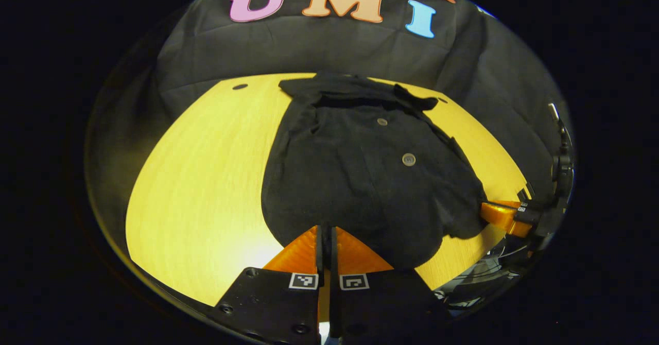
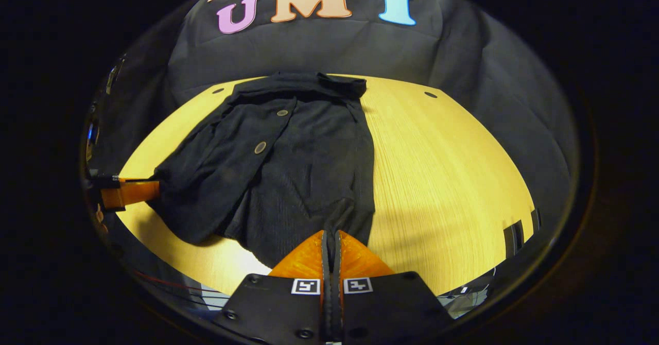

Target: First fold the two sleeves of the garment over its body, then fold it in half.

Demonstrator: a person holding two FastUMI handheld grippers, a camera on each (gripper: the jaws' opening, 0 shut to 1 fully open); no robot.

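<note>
Fingers [image 1: 309, 252] of both grippers pinched together on the near hem of the black garment [image 1: 360, 180].
Garment lies flat on the yellow wooden table [image 1: 206, 190], collar toward the booth wall, sleeves already folded onto the body, two buttons up. Left gripper [image 1: 325, 231] clamps the hem's left corner; right gripper [image 2: 332, 237] clamps the right corner. Left gripper view catches the right gripper's orange fingers at the far right hem edge; right gripper view catches the left one's at the far left.
</note>
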